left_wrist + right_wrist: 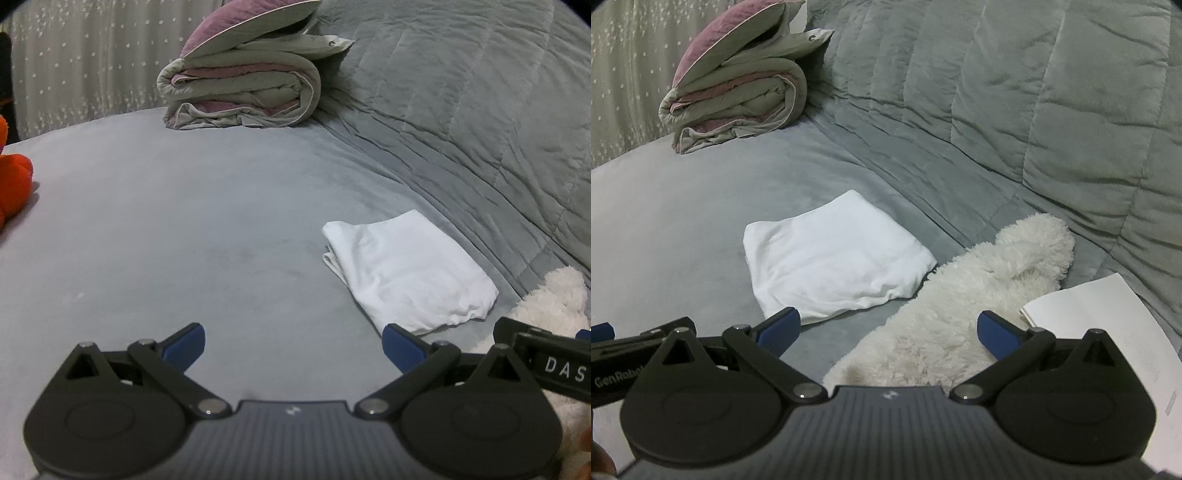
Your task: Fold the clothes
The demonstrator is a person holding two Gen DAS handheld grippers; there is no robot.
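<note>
an orange plush toy (13,184) is cut off at the frame's edge. the left gripper (291,347) and right gripper (888,332) hover wide open and empty, the folded white garment (833,258) lying ahead on the bed (166,221).

- My left gripper (291,349): jaws spread wide, nothing between the blue pads (186,347). It is held low and level, pointing forward.
- My right gripper (888,334): also spread wide and holding nothing, blue pads (995,332) well apart.
- Both are side by side, close together. The right one's black body edges into the left wrist view at lower right; the left one's body shows at the lower left of the right wrist view.
- Neither set of pads touches anything.
</note>
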